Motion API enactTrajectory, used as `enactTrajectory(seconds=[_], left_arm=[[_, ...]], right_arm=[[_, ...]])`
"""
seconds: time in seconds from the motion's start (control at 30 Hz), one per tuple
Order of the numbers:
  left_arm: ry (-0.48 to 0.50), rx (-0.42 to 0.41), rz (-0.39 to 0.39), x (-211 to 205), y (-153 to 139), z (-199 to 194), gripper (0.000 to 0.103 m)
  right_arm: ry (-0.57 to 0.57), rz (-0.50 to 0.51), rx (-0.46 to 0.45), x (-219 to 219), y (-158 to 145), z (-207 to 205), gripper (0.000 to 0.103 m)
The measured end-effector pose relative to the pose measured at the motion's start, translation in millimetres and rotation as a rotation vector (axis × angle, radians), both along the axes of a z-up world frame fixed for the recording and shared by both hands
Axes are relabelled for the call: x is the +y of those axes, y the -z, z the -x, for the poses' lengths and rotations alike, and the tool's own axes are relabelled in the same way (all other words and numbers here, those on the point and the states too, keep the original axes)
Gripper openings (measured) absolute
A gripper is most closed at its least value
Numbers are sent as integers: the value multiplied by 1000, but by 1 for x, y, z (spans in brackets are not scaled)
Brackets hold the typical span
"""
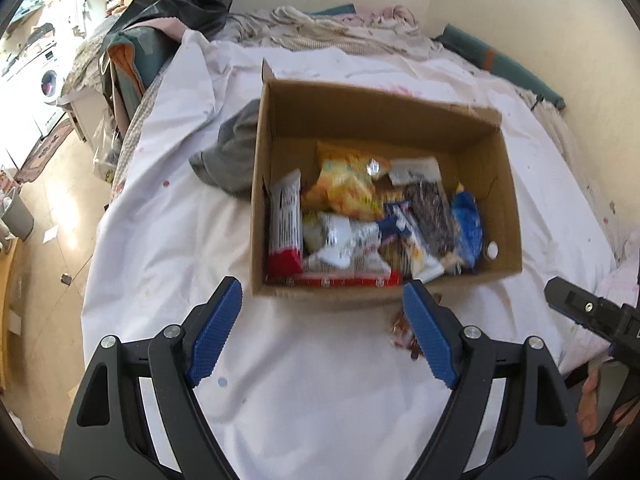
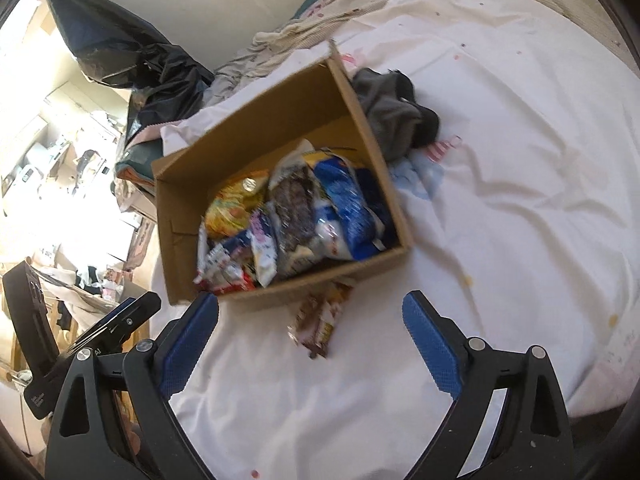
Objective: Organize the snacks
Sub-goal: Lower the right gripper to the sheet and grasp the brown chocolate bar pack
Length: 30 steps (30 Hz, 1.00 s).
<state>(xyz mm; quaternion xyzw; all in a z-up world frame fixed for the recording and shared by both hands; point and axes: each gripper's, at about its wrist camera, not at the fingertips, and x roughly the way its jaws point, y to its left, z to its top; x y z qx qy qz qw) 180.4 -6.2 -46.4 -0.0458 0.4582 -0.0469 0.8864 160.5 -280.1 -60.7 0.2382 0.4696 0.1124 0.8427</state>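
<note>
A cardboard box (image 1: 384, 120) is sitting on the white bed sheet (image 1: 168, 208), and it is holding nearly all the snacks — a yellow bag (image 1: 348, 184), a blue bag (image 2: 348, 204), a dark packet (image 1: 430, 212) and a red-and-white packet (image 1: 285, 220) among them. One brown snack packet (image 2: 316, 320) is lying outside, on the sheet, just beside the box's near wall. The left gripper (image 1: 322, 332) and the right gripper (image 2: 310, 344) are both hovering over the bed with jaws spread wide, gripping nothing. A grey garment (image 2: 384, 108) is lying against the box's far side. Judgement: the task is nearing completion — the stray packet is the item outstanding. The next move is calling for the right gripper, which is facing it squarely, to descend, close on the packet and lift it over the wall.
</note>
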Motion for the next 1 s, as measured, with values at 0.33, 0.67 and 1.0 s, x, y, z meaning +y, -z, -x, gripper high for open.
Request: enactTrajectory(seconds=[0.33,0.67,1.0], left_arm=[[-17,89,16,3,20,15,83],[-87,151,51,19,28,14,83],[-107,163,49,23,32,10,83]], right_arm=[[41,-12,116,-5,24,-5,96],[24,0,249,18,61,-26,96],[-57,167,332,80,105,-67,72]])
